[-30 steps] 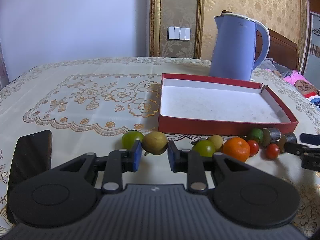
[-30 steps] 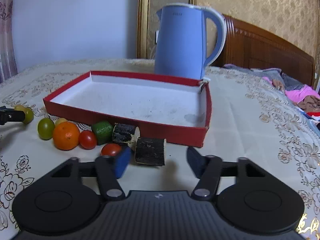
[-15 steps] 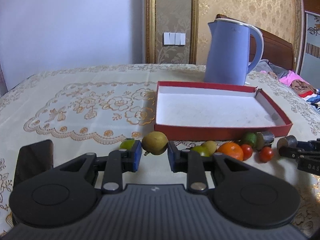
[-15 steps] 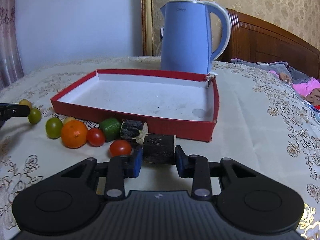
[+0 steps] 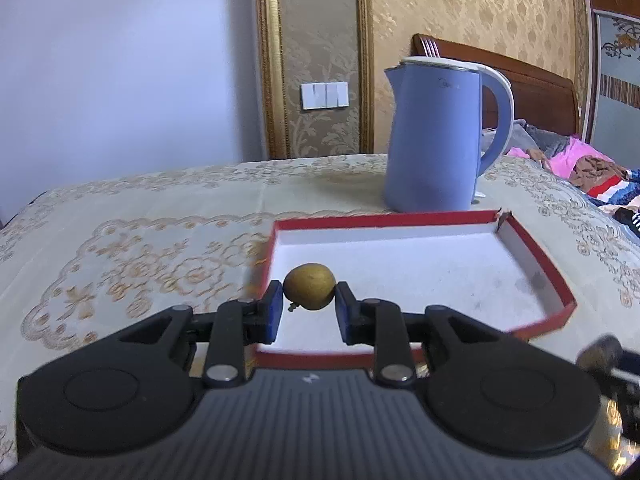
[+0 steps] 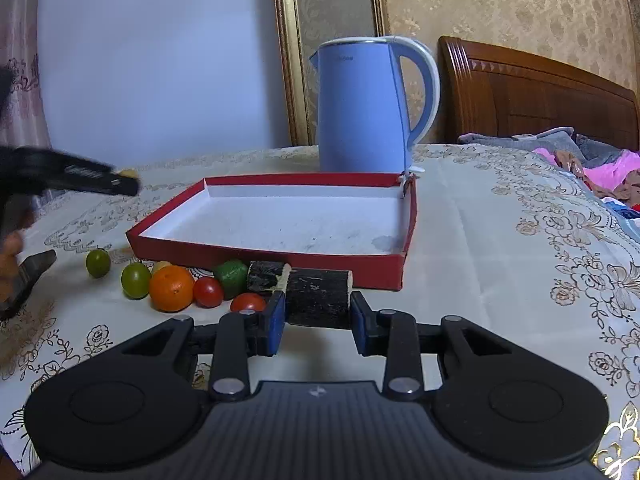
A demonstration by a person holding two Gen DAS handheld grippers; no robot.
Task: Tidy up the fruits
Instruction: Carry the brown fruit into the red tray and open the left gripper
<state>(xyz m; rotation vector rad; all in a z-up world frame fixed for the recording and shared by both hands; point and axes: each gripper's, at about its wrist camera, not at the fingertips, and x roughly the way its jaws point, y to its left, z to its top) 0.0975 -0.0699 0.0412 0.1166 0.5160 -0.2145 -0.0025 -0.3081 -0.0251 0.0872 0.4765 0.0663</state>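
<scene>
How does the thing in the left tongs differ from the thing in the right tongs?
The brown fruit is round, smooth and olive-brown; the dark log piece is a black-barked cylinder. The fruit hangs over the red tray; the log piece is outside it, before its front wall. Both are pinched between blue pads.

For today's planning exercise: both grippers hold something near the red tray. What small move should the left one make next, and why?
Probably lower the left gripper and open it. Its brown fruit already hangs over the red tray, whose floor is bare, so setting it down gently should keep it from rolling.
</scene>
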